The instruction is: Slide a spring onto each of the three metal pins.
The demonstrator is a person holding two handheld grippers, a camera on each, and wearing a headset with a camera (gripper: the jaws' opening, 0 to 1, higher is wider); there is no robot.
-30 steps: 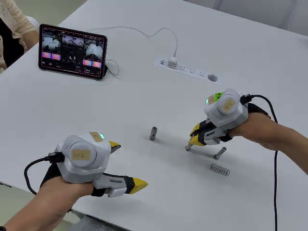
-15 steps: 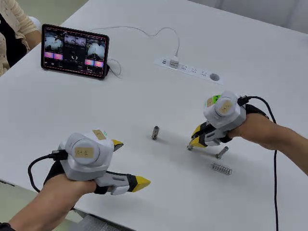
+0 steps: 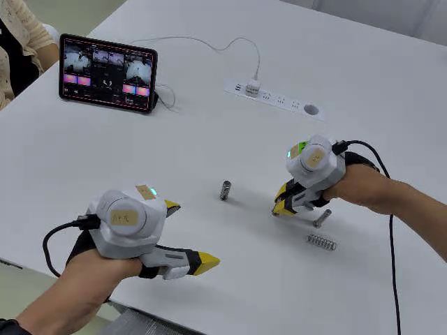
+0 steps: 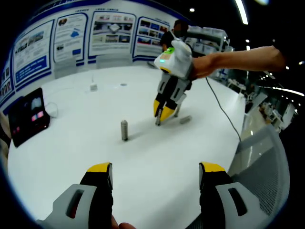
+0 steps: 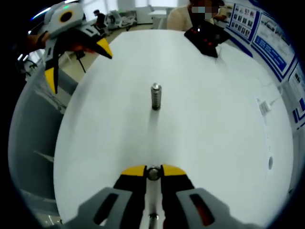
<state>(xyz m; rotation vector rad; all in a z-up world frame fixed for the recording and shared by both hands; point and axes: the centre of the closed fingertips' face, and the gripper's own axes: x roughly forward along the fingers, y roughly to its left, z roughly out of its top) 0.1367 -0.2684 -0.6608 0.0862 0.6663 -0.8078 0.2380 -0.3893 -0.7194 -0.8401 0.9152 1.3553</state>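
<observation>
The right tool [image 3: 281, 202] was low over the white bench [image 3: 209, 139], with its yellow tips pointing down to the surface. Its two jaws were almost together and pressed on a small metal pin, the held pin [image 5: 153, 173]. In the right gripper view the round end of this pin sat exactly between the tips. I could not tell if the held pin touched the bench.

Just beside that tool, on the side nearer to the person, a second pin, the lying pin [image 3: 321, 219], lay flat on the bench. A loose spring [image 3: 321, 242] lay a little nearer again, apart from the lying pin.

To the left of the right tool, an upright pin [image 3: 225, 190] stood alone on the bench. Its body looked ribbed, like a coil around it, but it was too small to be sure.

The left tool [image 3: 188, 234] was near the front edge of the bench, well apart from all the pins. Its jaws were spread wide and nothing was between them.

At the far side of the bench a tablet [image 3: 107, 73] stood with a lit screen, and a white power strip [image 3: 276, 99] lay to its right with a cable plugged in.
</observation>
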